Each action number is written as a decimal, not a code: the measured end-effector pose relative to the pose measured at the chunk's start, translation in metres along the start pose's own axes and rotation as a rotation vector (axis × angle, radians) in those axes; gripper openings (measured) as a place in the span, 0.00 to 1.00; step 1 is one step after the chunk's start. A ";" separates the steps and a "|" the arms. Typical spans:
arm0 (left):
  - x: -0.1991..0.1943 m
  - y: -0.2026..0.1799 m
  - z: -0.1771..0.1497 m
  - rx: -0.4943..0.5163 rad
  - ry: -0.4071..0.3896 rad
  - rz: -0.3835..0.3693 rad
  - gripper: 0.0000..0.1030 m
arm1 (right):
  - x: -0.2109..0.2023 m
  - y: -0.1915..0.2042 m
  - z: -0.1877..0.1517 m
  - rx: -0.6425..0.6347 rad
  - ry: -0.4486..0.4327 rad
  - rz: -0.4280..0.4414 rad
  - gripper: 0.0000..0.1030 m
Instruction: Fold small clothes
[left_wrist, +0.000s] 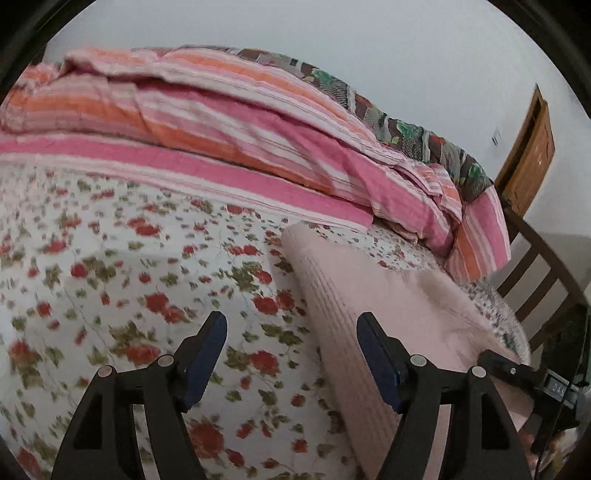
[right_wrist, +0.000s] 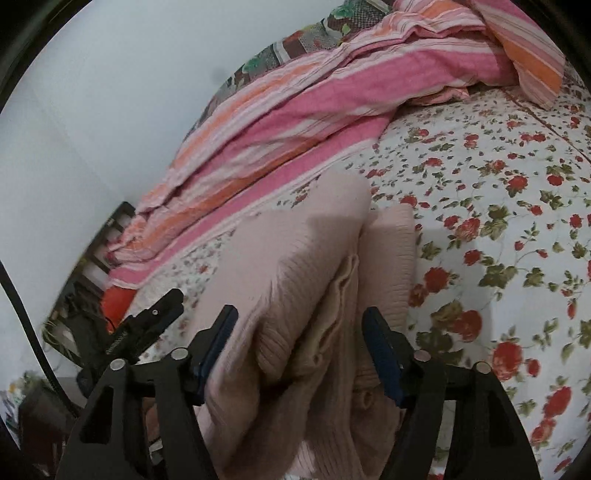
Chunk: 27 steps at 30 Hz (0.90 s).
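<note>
A pale pink ribbed knit garment (left_wrist: 388, 280) lies on the floral bed sheet (left_wrist: 129, 258), folded into a long strip. My left gripper (left_wrist: 291, 321) hovers open at the strip's left edge. Its right finger is over the knit, its left finger is over the sheet, and nothing is pinched. In the right wrist view the same garment (right_wrist: 295, 251) bunches up in lengthwise creases between the fingers of my right gripper (right_wrist: 301, 317). The fabric fills the gap from pad to pad, so this gripper looks shut on it. A second folded layer (right_wrist: 391, 258) lies beside the bunch.
A rumpled pink and orange striped quilt (left_wrist: 221, 122) runs along the far side of the bed against the white wall. A dark wooden slatted frame (left_wrist: 535, 266) and a brown door (left_wrist: 532, 155) stand past the bed's right end. Floral sheet (right_wrist: 498, 240) extends to the right.
</note>
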<state>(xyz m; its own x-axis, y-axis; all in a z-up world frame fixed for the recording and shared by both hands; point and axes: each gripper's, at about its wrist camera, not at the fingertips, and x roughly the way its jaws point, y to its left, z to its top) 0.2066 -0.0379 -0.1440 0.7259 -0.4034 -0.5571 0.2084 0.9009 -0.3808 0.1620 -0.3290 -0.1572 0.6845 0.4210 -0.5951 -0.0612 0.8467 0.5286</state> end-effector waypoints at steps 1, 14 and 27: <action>-0.001 0.000 0.000 0.011 -0.011 0.010 0.69 | 0.004 0.005 -0.001 -0.022 0.003 -0.047 0.46; -0.007 0.004 0.001 -0.001 -0.005 -0.035 0.69 | -0.041 0.077 -0.004 -0.387 -0.223 -0.136 0.18; -0.006 -0.002 0.001 0.021 0.023 -0.070 0.69 | -0.019 0.015 -0.010 -0.242 -0.120 -0.274 0.61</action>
<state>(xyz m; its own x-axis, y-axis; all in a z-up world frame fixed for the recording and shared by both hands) 0.2026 -0.0369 -0.1392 0.6937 -0.4691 -0.5465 0.2723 0.8733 -0.4040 0.1405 -0.3211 -0.1443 0.7786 0.1393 -0.6118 -0.0237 0.9809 0.1932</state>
